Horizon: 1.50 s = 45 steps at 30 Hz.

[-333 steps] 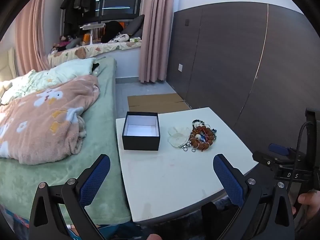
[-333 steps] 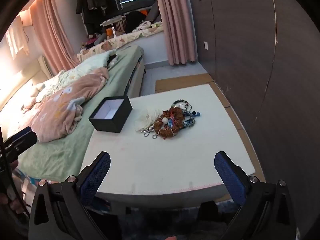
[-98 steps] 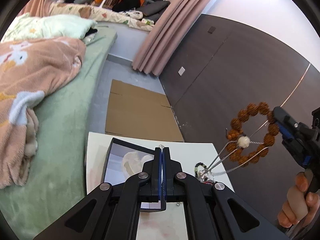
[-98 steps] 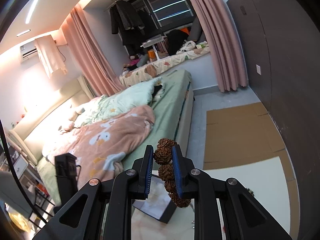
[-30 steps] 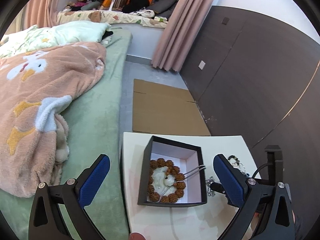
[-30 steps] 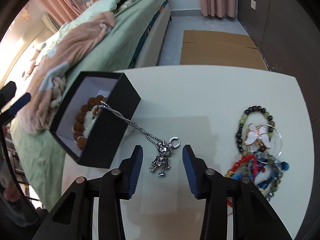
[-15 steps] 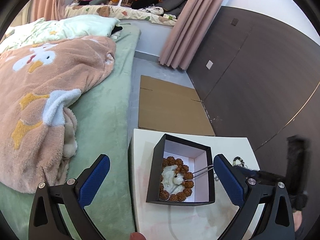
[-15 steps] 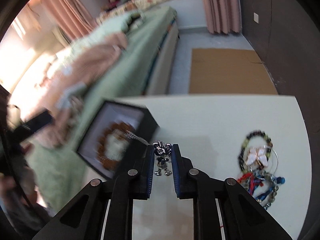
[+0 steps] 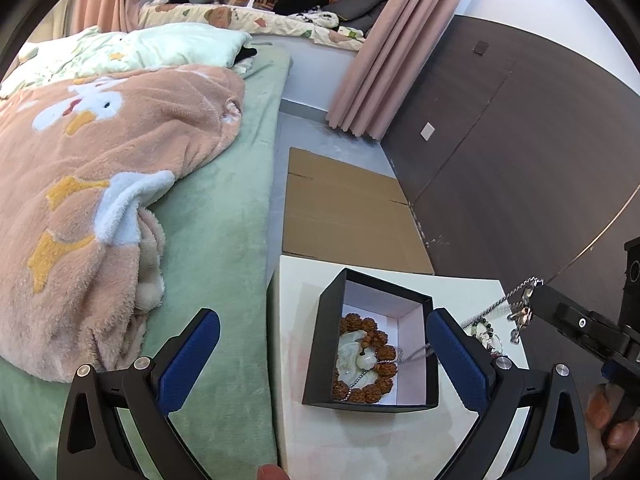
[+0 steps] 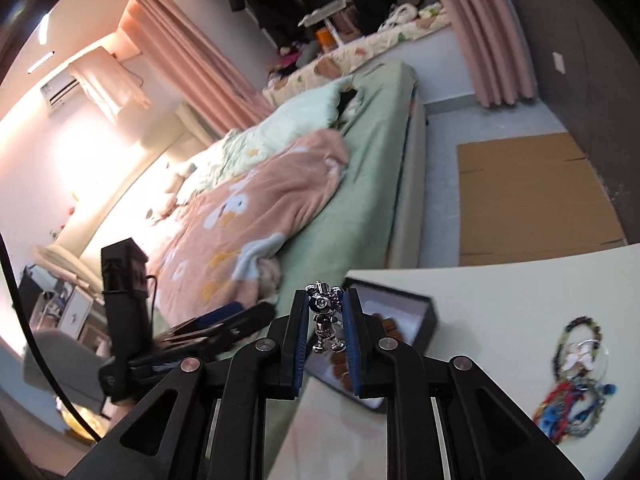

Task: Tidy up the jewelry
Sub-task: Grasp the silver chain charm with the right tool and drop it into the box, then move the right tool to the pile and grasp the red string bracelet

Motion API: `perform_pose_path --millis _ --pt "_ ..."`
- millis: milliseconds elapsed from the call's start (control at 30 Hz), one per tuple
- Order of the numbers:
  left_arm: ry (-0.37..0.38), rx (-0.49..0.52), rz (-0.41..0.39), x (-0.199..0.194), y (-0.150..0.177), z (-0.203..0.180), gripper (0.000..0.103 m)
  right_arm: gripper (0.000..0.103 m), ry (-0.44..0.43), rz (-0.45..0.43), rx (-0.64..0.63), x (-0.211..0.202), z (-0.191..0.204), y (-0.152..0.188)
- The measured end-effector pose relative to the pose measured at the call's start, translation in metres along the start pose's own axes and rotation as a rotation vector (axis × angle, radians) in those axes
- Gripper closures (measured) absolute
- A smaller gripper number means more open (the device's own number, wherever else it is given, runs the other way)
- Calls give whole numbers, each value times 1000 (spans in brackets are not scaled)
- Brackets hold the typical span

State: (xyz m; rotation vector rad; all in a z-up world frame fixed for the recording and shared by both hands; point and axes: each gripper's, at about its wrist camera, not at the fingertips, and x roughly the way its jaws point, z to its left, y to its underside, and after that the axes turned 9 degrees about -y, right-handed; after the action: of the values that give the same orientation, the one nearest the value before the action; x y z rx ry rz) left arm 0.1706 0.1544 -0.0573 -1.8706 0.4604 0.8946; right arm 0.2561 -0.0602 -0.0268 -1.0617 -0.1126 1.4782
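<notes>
A second ago the little silver figure pendant (image 10: pixel 326 320) lay on the white worktop (image 9: pixel 360 444) between the spread fingers of the right tool (image 10: pixel 326 322); now it is pinched between the blue pads (image 10: pixel 301 336) and has been lifted clear of the surface, so that the black box (image 9: pixel 370 404) is seen below and behind it. The chain (image 9: pixel 486 311) fastened to the pendant is drawn taut in the left wrist view, running from the lifted end at the right edge down over the box wall to the brown bead bracelet (image 9: pixel 366 360) and pale pendant (image 9: pixel 354 356) already lying inside. From this it is judged that the necklace has been picked up by its charm so that the trailing end can be carried over the rim and lowered in with the rest; the chain may drag the bracelet if it is pulled too far. The right tool is nearly pressed together, with only the pendant keeping its pads apart. The left tool (image 9: pixel 318 354) is spread wide, holds nothing and touches nothing, and hangs above the near edge of the box. A heap of coloured bead bracelets (image 10: pixel 578 390) is left on the worktop, well apart from the box and not yet sorted
</notes>
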Motion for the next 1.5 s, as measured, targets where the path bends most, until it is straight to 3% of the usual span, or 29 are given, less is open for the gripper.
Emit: perform_pose_path --millis 33,67,100,167,567,767,867,1033,1233,1500 --pt "-1 -2 2 0 0 1 0 82 -7 19 6 5 2 0" --pt "-1 -2 2 0 0 2 0 66 -10 29 13 8 1 0" --pt "-2 -3 2 -1 0 3 0 44 -2 26 17 9 -2 0" --pt "-2 -4 3 -1 0 4 0 33 57 -8 15 4 -7 2" --pt "33 18 4 -3 1 -12 0 33 219 70 124 -20 -71 14" --pt "111 76 3 -1 7 -48 0 33 255 52 131 -58 -85 23" --pt "153 116 17 4 13 -69 6 33 295 49 139 -74 -95 30" --pt "194 187 61 14 25 -103 24 33 326 28 240 -101 -124 51" --pt "191 259 96 26 40 -136 45 34 324 38 319 -109 -152 66" --pt "157 304 120 42 48 -154 58 57 263 106 327 -82 -162 73"
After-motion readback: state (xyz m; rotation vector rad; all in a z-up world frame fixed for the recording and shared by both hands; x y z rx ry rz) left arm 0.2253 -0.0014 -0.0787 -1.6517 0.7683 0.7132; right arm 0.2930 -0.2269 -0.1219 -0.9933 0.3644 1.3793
